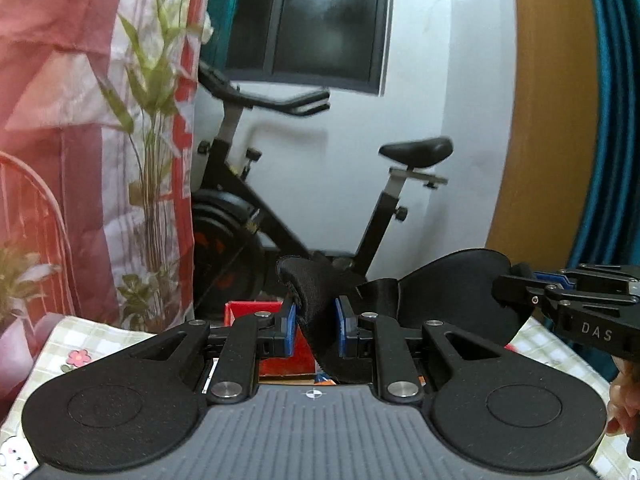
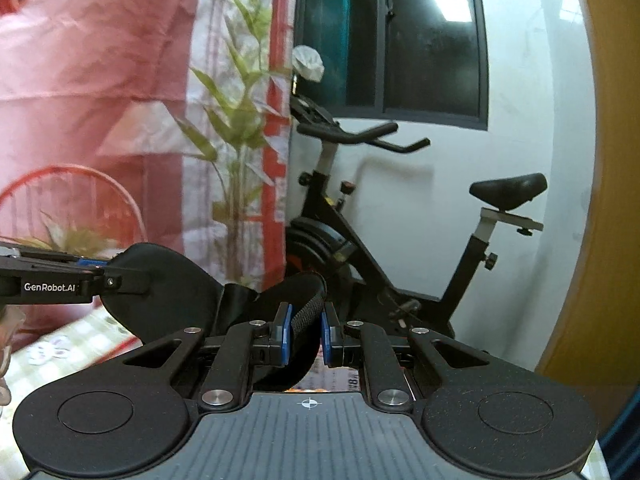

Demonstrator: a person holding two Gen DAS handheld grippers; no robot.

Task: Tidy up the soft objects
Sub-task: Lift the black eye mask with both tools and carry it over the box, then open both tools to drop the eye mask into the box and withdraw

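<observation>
**Black eye mask stretched between two grippers**

The left gripper (image 1: 316,330) pinches one end of a black eye mask (image 1: 452,292) between its blue pads (image 1: 291,322), jaws nearly closed on the padded edge. The right gripper (image 2: 305,338) clamps the opposite end, its jaws almost fully closed on the ribbed border between its blue pads (image 2: 285,338). The mask spans the gap between both grippers, lifted above a checked tablecloth (image 1: 100,340). Behind stand an exercise bike (image 2: 360,240) and a pink curtain (image 2: 100,80).
</observation>
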